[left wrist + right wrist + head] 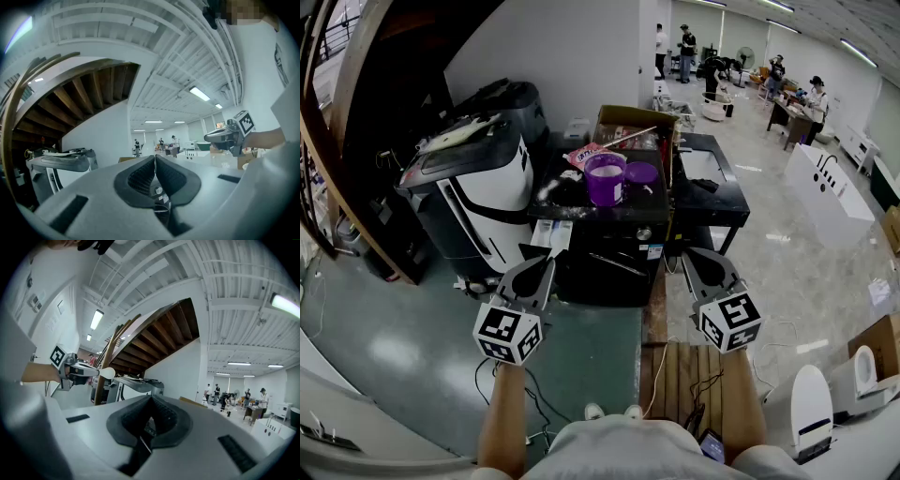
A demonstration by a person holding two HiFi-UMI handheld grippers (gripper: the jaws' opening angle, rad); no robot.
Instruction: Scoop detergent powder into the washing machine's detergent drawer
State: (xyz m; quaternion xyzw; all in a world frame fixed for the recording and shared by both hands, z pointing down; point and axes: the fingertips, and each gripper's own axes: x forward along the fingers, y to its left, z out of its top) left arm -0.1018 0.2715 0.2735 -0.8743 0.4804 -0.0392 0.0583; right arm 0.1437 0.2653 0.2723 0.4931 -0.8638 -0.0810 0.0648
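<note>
A purple detergent tub (606, 178) stands open on top of the black washing machine (609, 253), with its purple lid (641, 172) lying beside it on the right. White powder (549, 190) is smeared on the machine's top at the left. A white detergent drawer (551, 236) sticks out from the machine's upper left front. My left gripper (546, 266) is shut and empty, hovering just below the drawer. My right gripper (693, 256) is shut and empty off the machine's right front corner. Each gripper view looks upward at the ceiling, left gripper (154, 157) and right gripper (150, 397) both with jaws pressed together.
A white and black appliance (478, 183) stands left of the washer. A black table (710, 187) stands at its right. A cardboard box (634, 127) and pink bag (581, 155) sit behind the tub. A wooden pallet (684, 375) lies at my feet. People work far back.
</note>
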